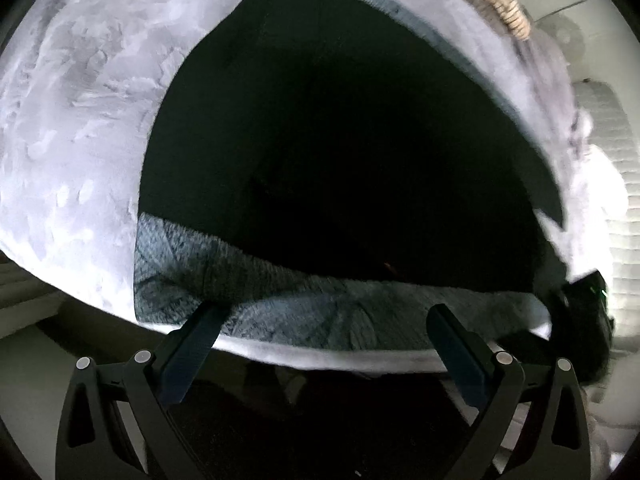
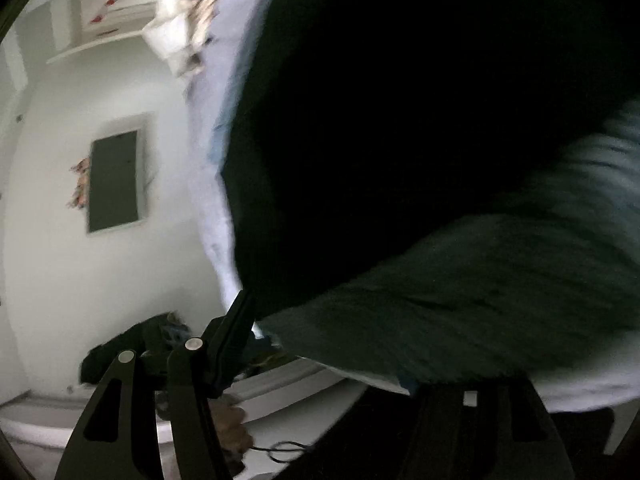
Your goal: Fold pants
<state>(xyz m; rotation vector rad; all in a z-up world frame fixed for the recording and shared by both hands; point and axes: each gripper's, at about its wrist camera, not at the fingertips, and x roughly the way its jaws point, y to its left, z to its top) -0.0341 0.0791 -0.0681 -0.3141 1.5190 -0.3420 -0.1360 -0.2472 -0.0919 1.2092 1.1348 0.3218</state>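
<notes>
Black pants [image 1: 340,140] lie spread flat on a blue-grey fuzzy cloth [image 1: 304,312] over the bed. My left gripper [image 1: 324,320] points down at the near edge of that cloth and is open. Its left fingertip [image 1: 208,316] rests at the cloth's edge and nothing is between the fingers. In the blurred right wrist view the pants [image 2: 400,120] fill most of the picture. My right gripper [image 2: 340,340] has its jaws wide apart. Its left finger [image 2: 240,316] shows beside the pants' edge. The blue-grey cloth [image 2: 480,280] hides the other finger.
A lavender plush bedspread [image 1: 80,120] covers the bed [image 2: 208,184]. Pillows and bedding [image 1: 508,4] sit at its far end. Window blinds [image 1: 616,200] are at the right. A dark heap of clothes [image 2: 120,348] and a cable [image 2: 288,450] lie on the floor, below a wall with a dark framed panel [image 2: 114,180].
</notes>
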